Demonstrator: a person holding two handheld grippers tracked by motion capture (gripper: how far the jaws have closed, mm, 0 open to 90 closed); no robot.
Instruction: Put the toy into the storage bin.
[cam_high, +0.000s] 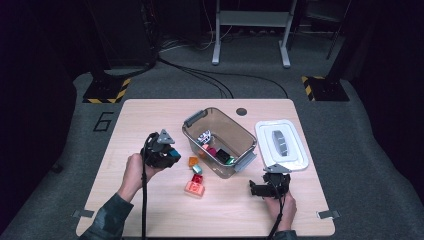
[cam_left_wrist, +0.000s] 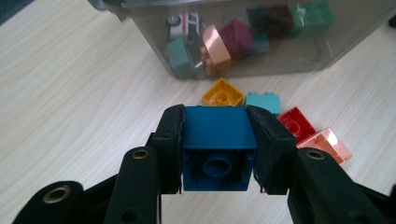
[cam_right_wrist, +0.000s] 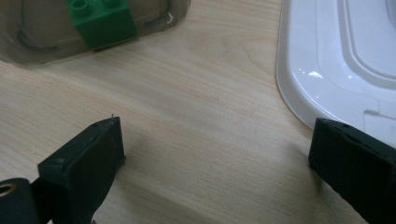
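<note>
My left gripper (cam_left_wrist: 215, 123) is shut on a blue brick (cam_left_wrist: 217, 142), its pads pressing both sides, held above the table left of the clear bin (cam_high: 220, 141). In the high view the left gripper (cam_high: 170, 156) sits left of the bin with the blue brick (cam_high: 173, 152) at its tip. Beside the bin lie a yellow brick (cam_left_wrist: 223, 93), a teal brick (cam_left_wrist: 264, 101), a red brick (cam_left_wrist: 295, 122) and a pink brick (cam_left_wrist: 327, 143). Several bricks and a toy car (cam_left_wrist: 184, 22) lie inside the bin. My right gripper (cam_right_wrist: 215, 140) stands open over bare wood, near the white lid (cam_right_wrist: 345, 60).
The white lid (cam_high: 281, 145) lies right of the bin on the wooden table (cam_high: 150, 210). A green brick (cam_right_wrist: 100, 21) shows through the bin wall. Beyond the table's far edge are cables and stand legs on grey floor.
</note>
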